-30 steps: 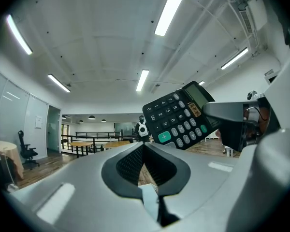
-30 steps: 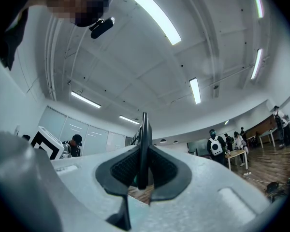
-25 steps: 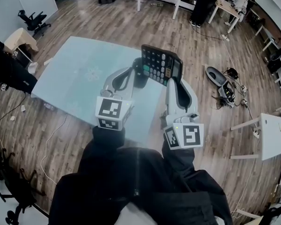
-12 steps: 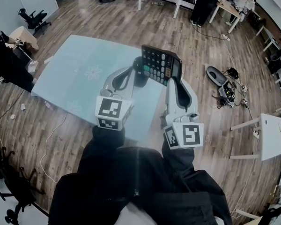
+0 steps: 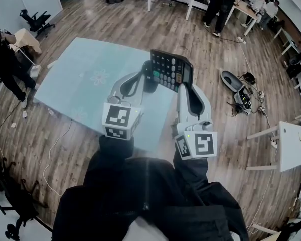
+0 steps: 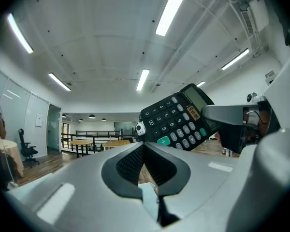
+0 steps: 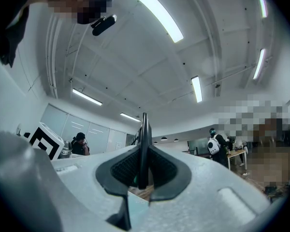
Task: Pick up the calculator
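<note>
The black calculator (image 5: 170, 70) is held up in the air above the far right corner of the pale blue table (image 5: 80, 79), keys facing me. My right gripper (image 5: 186, 87) is shut on its lower right edge; in the right gripper view the calculator (image 7: 144, 139) shows edge-on as a thin dark blade pinched between the pads of the gripper (image 7: 142, 178). My left gripper (image 5: 149, 79) floats just left of it, apart from it, jaws together with nothing between them. In the left gripper view the calculator (image 6: 179, 124) hangs tilted beyond the shut gripper (image 6: 144, 151).
Wooden floor surrounds the table. A tangle of cables and a dark device (image 5: 241, 92) lies on the floor to the right, with a small white table (image 5: 290, 144) beyond. A person (image 5: 7, 67) stands at the left edge; others (image 5: 215, 4) stand near desks at the back.
Both grippers and the calculator hold still. The person at the left edge of the head view has stepped further into view.
</note>
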A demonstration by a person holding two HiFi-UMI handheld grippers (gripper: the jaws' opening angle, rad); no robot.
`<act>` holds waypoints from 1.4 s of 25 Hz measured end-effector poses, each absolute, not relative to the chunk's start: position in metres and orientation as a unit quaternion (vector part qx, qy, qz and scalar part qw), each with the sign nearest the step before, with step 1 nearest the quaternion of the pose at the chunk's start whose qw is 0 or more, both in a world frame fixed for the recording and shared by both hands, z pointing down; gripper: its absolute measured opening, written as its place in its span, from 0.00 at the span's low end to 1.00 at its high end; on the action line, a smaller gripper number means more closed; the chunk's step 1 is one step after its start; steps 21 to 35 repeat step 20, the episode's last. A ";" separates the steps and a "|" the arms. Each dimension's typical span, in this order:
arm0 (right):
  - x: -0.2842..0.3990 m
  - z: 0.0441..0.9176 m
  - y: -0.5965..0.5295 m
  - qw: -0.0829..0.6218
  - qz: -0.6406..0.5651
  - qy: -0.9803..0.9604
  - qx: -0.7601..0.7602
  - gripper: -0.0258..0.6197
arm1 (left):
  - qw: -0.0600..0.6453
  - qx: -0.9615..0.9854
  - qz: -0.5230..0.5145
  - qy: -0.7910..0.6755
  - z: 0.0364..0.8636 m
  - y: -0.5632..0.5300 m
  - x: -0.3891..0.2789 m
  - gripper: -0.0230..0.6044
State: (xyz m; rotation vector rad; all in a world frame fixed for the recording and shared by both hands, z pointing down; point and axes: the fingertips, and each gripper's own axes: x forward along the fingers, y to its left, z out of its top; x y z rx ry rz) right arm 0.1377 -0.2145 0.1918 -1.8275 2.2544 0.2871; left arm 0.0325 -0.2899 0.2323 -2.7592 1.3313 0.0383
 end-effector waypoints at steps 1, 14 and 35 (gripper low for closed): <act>0.138 0.192 -0.214 0.112 0.098 0.768 -0.623 0.12 | 0.038 -0.900 0.012 0.434 0.233 -0.290 0.033 0.02; 0.139 0.198 -0.209 0.109 0.091 0.773 -0.618 0.12 | 0.033 -0.900 0.007 0.434 0.241 -0.283 0.035 0.02; 0.136 0.197 -0.211 0.107 0.091 0.774 -0.617 0.12 | 0.027 -0.900 0.001 0.435 0.242 -0.285 0.032 0.02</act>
